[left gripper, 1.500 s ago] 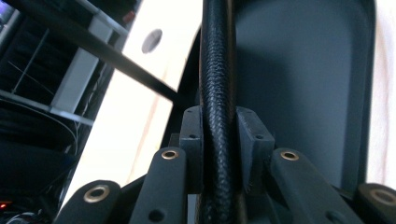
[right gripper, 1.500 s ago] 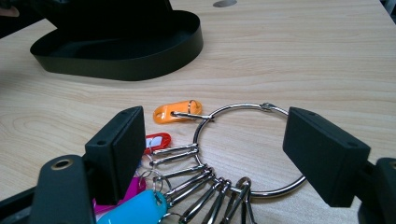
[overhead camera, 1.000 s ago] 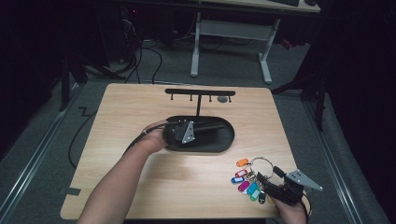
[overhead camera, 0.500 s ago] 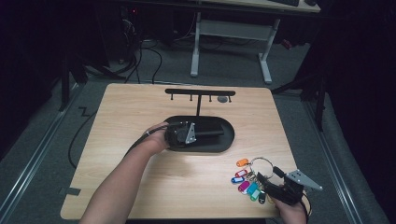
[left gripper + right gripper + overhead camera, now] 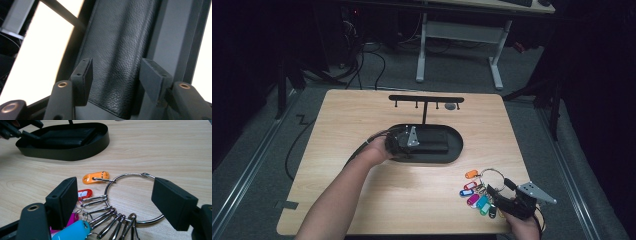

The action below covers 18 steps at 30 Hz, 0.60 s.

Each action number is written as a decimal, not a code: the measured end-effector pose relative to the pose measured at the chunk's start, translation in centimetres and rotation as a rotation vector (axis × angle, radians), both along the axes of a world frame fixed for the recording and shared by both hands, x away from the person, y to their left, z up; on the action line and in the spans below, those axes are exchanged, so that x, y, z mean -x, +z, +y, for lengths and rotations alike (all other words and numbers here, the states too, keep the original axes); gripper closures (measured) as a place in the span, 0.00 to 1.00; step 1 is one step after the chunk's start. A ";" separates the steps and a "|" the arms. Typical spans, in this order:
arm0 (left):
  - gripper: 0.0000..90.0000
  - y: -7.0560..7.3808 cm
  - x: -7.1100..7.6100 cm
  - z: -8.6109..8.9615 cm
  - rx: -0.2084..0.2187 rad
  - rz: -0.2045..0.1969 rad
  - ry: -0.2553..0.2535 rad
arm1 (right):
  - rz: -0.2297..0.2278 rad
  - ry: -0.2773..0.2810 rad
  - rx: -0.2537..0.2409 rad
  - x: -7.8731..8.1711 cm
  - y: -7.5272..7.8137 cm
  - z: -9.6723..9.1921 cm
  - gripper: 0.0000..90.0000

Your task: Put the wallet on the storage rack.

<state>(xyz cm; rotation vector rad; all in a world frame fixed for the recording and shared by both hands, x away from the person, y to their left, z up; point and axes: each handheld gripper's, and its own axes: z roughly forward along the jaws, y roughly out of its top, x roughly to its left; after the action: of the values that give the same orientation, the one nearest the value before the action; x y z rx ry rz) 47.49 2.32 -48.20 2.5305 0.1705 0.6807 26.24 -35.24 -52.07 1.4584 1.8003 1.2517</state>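
My left gripper (image 5: 113, 82) jaws just opening, astride black wallet (image 5: 117, 55) in tray (image 5: 457, 150), pads clear. Right gripper (image 5: 122, 205) wide around key ring (image 5: 132, 197) on counter (image 5: 362, 110).

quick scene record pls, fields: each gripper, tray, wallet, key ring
left gripper: over the tray, jaws have just been opening; pads stand either side of the wallet, apart from it
right gripper: open, low over the key ring, jaws straddling it
tray: black oval, mid-table, below the hook rack
wallet: black leather, lying in the tray
key ring: flat on the table, coloured tags attached
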 end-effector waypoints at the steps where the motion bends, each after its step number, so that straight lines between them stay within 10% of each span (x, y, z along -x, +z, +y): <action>1: 0.50 0.2 0.1 0.1 0.009 -0.002 0.000 | -0.001 0.002 0.002 0.0 0.0 0.0 0.24; 6: 0.48 0.8 0.8 0.1 0.015 -0.018 0.013 | -0.004 0.004 0.006 0.0 0.0 0.1 0.24; 18: 0.48 0.7 4.4 2.7 0.182 0.021 0.107 | -0.010 0.009 0.021 0.0 0.3 0.2 0.24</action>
<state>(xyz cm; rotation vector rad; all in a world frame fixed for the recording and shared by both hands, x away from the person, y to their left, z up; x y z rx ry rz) 43.07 4.98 -47.50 2.3675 0.3612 0.6494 26.23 -35.01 -51.75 1.4314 1.8095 1.2384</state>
